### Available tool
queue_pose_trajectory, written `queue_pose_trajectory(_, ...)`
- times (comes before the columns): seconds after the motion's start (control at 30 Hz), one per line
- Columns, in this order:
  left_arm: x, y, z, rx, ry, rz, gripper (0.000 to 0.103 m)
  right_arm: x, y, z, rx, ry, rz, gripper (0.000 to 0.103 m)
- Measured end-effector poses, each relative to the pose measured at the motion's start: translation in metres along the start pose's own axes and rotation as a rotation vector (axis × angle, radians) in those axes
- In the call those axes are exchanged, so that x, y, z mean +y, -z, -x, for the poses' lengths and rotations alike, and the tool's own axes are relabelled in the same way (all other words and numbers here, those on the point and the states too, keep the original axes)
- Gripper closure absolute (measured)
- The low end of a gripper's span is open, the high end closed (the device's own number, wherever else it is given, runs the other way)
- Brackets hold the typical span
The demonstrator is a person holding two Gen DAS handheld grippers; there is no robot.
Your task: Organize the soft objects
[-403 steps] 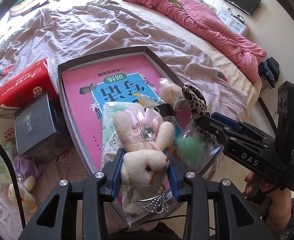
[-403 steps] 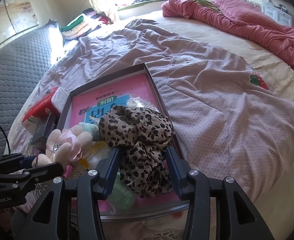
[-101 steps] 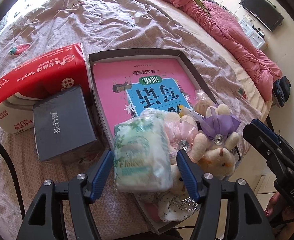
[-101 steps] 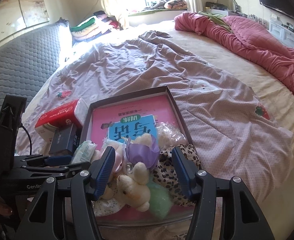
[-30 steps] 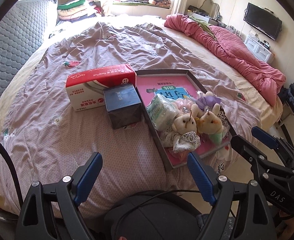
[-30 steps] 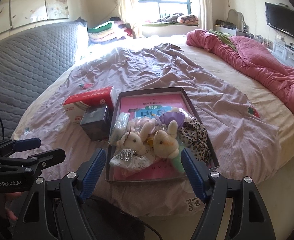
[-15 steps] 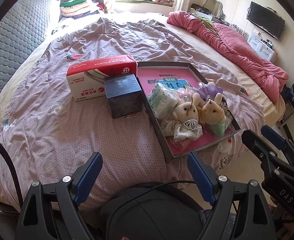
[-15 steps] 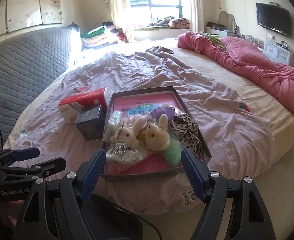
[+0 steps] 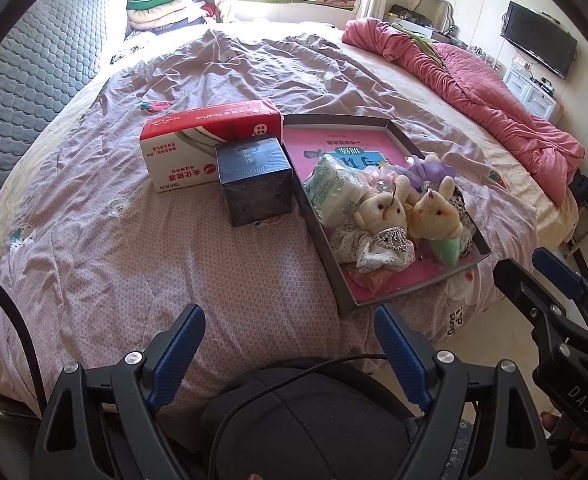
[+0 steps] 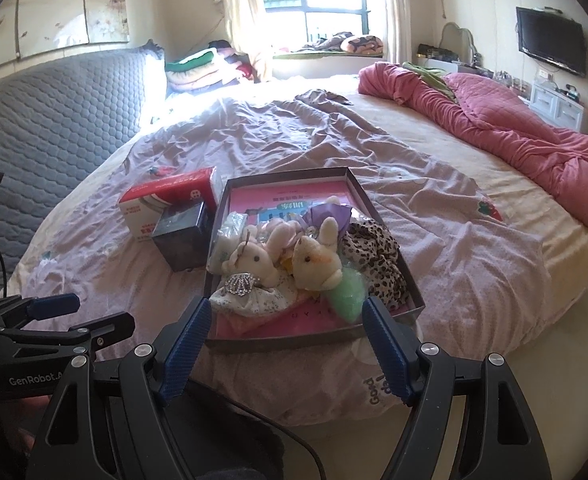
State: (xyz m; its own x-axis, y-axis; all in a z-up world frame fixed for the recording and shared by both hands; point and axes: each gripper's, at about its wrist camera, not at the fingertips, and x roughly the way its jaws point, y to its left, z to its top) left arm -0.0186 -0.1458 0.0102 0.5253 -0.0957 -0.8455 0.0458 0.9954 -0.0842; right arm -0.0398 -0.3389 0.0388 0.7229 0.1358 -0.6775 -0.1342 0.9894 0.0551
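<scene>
Grippers (image 9: 289, 344) empty; two plush rabbits (image 9: 382, 212)

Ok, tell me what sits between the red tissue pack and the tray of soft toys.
A dark blue box sits there, in front of the red tissue pack and beside the tray's left wall. The left wrist view shows it best.

Daylight pours in from the window (image 10: 314, 4) at the far wall and blows out to white on the sill and the bedspread (image 10: 221, 120) just below it. The near bed is evenly lit, with soft shadows beside the boxes. Both fisheye views bend straight lines strongly toward the rims and end in a black vignette. Focus is sharp mid-frame; the dark foreground holds little detail.
</scene>
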Motion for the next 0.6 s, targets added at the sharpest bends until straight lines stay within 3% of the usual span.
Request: queue_pose_trajectory(0.6,0.0024,0.0088,0.0041,0.001,-0.013,-0.006,0.017,0.0084,0.0002,-0.0006,0.016,-0.002,0.015,0.024)
